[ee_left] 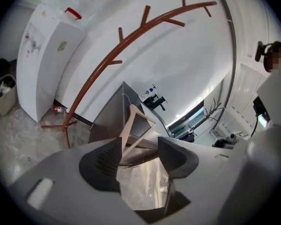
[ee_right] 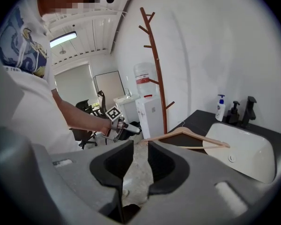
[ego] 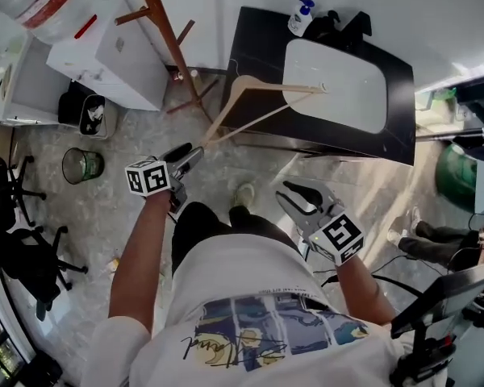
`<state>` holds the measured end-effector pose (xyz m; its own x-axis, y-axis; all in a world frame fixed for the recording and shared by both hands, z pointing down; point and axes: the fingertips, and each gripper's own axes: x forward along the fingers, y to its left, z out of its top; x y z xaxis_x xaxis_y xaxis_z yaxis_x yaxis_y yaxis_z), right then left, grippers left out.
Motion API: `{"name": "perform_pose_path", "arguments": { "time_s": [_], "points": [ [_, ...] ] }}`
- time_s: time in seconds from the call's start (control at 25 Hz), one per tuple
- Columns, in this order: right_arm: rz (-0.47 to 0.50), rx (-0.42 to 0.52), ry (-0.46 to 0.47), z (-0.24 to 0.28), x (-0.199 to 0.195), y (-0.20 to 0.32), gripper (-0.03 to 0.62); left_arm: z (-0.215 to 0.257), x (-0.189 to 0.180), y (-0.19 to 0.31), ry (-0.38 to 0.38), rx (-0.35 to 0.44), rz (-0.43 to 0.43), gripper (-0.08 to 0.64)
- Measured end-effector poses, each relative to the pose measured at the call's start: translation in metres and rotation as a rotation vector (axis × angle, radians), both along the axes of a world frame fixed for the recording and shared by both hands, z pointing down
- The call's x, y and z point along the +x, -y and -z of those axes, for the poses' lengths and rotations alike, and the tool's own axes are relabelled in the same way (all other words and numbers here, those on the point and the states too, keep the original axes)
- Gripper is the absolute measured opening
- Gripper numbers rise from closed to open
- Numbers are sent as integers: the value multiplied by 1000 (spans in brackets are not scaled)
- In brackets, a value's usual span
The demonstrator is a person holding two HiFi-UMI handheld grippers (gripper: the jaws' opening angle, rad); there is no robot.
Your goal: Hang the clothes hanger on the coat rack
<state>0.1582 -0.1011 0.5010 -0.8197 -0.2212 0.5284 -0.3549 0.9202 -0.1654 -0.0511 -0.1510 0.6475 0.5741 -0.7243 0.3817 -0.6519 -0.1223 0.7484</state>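
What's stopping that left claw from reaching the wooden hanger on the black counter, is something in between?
Nothing visible is. The left gripper points with open jaws at the near end of the hanger, which sticks out past the edge of the counter. Only open air above the floor separates them.

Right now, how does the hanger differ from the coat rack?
The hanger is pale wood; the coat rack is reddish brown. The hanger lies on the counter, one end over the sink; the rack stands upright on the floor. The rack is far taller than the hanger. Both are thin-limbed.
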Motion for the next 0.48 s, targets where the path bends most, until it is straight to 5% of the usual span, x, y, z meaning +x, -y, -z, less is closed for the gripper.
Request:
{"name": "perform_pose_path", "arguments": {
  "time_s": [0.32, 0.48],
  "points": [
    [-141, -10, -45, 8, 14, 12, 97, -60, 16, 37, -209, -133, -90, 338],
    [-205, -16, -84, 11, 19, 11, 97, -66, 38, 47, -408, -124, -111, 318]
  ]
}}
